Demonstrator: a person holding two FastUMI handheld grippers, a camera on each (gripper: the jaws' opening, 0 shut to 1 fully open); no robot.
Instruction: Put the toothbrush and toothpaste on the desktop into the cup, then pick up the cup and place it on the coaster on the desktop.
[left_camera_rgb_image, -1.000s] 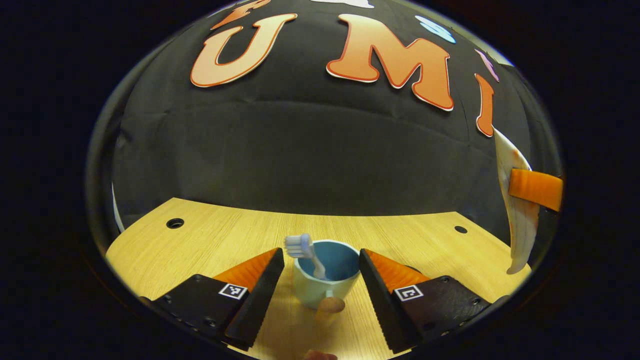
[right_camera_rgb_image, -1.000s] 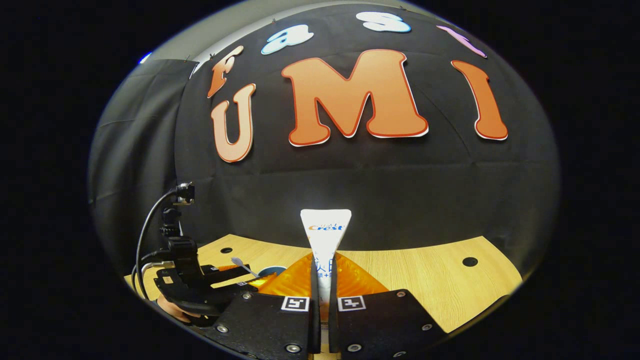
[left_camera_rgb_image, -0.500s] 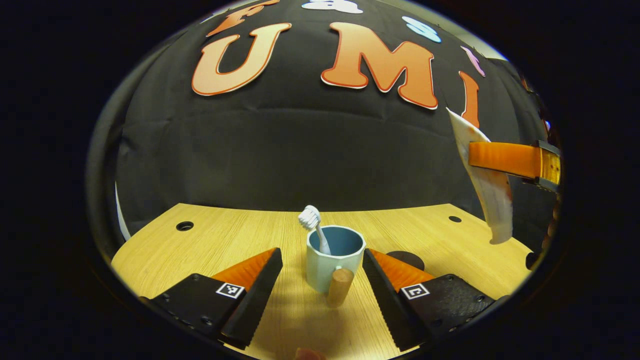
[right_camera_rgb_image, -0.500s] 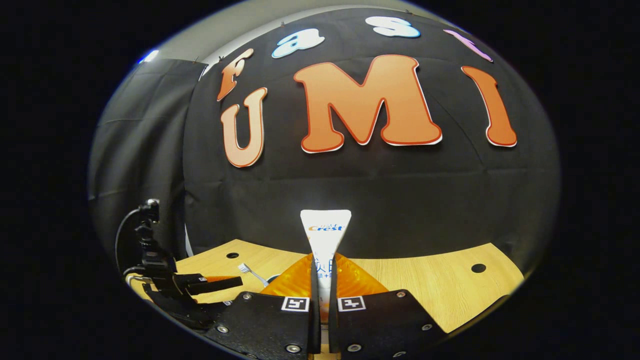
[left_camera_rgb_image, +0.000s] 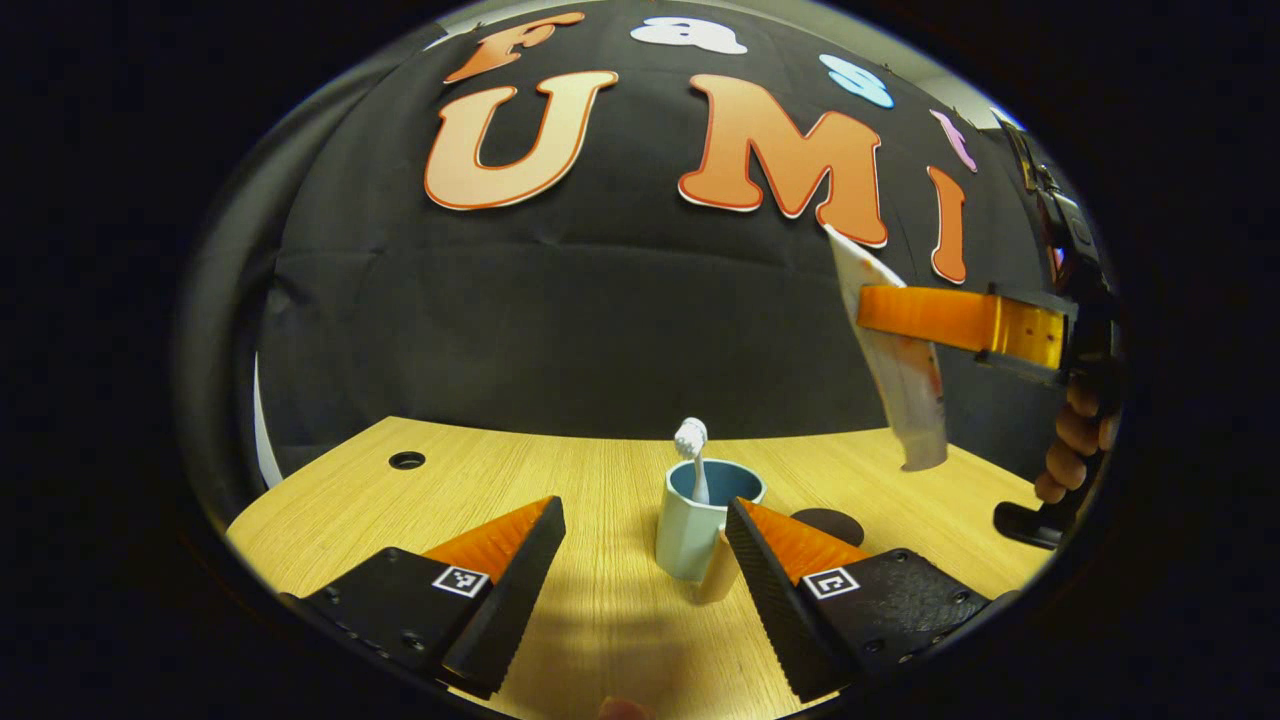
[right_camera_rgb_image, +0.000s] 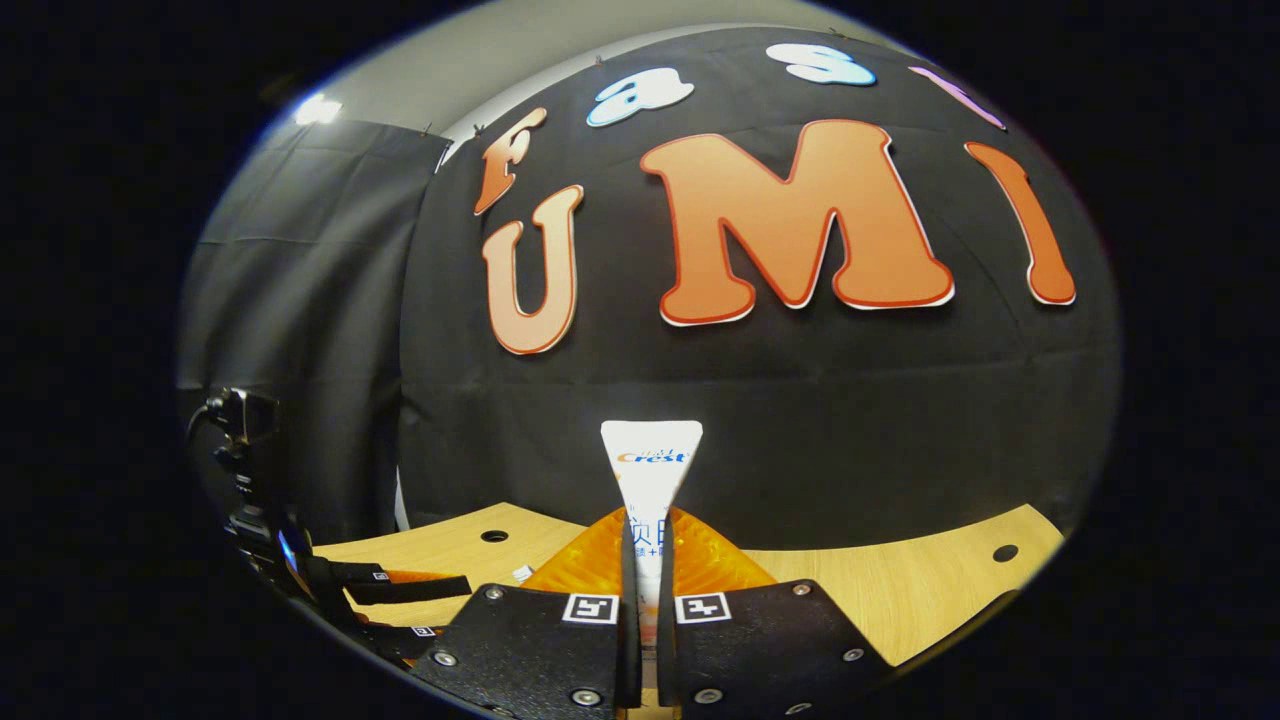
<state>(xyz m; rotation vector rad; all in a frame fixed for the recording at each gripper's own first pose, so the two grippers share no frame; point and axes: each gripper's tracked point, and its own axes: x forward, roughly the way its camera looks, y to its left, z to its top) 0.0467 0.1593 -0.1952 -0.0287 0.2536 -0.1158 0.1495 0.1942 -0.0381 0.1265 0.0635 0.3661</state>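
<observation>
1. The cup (left_camera_rgb_image: 700, 520) stood upright on the wooden desktop (left_camera_rgb_image: 560, 480), well in from its far edge, with the toothbrush (left_camera_rgb_image: 692, 450) standing in it, bristles up. We found open desktop to the cup's left.
2. The left gripper (left_camera_rgb_image: 640, 560) was spread wide, nothing between its fingers; the cup sat ahead of the gap, close to the right-hand finger.
3. The right gripper (right_camera_rgb_image: 640, 590) was clamped on the toothpaste (right_camera_rgb_image: 650, 470), which we saw held off the desktop, tube end upward. In the left gripper view, we noted the same tube (left_camera_rgb_image: 900, 380) hanging in the air right of the cup and above its rim, with a hand (left_camera_rgb_image: 1075, 440) behind.
4. The dark round coaster (left_camera_rgb_image: 828, 522) lay just right of the cup, partly covered by the left gripper's finger.
5. Holes (left_camera_rgb_image: 406, 460) marked the desktop's far corners.
6. The cup's handle was half hidden; we could not judge its outline.
</observation>
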